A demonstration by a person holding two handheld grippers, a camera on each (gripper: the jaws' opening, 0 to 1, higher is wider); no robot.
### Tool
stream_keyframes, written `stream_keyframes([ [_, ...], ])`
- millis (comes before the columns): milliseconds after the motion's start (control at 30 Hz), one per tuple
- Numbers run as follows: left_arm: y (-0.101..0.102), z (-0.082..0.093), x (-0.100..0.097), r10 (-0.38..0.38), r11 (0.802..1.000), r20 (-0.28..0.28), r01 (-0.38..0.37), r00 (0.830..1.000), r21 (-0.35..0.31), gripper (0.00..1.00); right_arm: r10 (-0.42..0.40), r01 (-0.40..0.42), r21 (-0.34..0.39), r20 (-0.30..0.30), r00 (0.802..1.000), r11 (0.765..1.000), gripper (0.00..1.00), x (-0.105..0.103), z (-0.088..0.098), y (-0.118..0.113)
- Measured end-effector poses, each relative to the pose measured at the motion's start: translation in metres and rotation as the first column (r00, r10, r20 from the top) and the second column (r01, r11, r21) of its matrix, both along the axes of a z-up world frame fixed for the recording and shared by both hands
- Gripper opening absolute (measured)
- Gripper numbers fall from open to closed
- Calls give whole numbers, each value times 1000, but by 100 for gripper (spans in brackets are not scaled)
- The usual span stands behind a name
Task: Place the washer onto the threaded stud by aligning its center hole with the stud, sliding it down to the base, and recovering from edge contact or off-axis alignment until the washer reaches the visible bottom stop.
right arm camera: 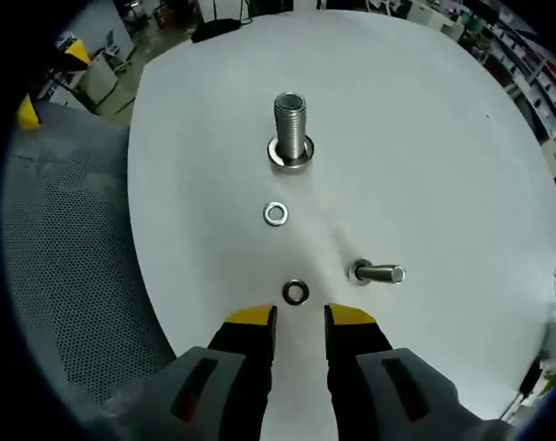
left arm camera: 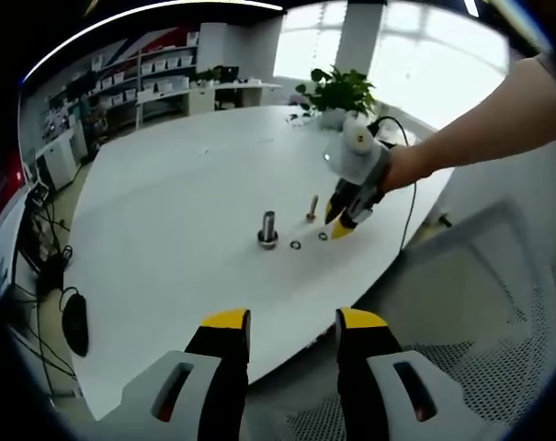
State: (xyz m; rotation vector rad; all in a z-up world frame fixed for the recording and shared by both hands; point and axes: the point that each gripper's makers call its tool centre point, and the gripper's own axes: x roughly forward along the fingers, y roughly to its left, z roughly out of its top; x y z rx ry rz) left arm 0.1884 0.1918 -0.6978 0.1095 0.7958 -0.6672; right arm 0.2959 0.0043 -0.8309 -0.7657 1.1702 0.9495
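Right at the near edge of the white table (right arm camera: 461, 138), the right gripper (right arm camera: 300, 317) hovers with its jaws narrowly parted and holding nothing; a dark washer (right arm camera: 295, 292) lies flat just ahead of its tips. Beside it a small bolt (right arm camera: 379, 273) lies on its side. Farther in sits a lighter washer (right arm camera: 276, 214), then the upright threaded stud (right arm camera: 290, 129) toward the middle. Off the table's edge, the left gripper (left arm camera: 294, 323) hangs open and empty above a mesh chair (left arm camera: 498, 303).

No text, label, number or sign is legible in either view.
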Motion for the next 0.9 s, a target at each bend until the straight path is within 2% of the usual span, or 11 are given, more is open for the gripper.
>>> stream_keyframes([
  [233,0,0,0,2,1000,4,-2,1000,3,35,1,-1,-1,10,1000,1000,23,2,-2,7],
  [267,1,0,0,2,1000,4,-2,1000,5,35,-12,12,31,23,1000,999,23,4,0,15],
  [433,1,0,1,2,1000,4,-2,1000,3,35,-51,50,77,10,999,996,23,10,0,40],
  [633,0,-1,0,-2,1000,-1,2,1000,6,35,7,-8,80,19,1000,997,23,9,-5,69],
  [800,0,-1,-1,-3,1000,-1,3,1000,5,35,24,-25,47,15,1000,999,22,8,-11,67],
  [900,1,-1,0,0,1000,-1,0,1000,2,35,8,-10,57,21,1000,998,20,13,-10,65],
])
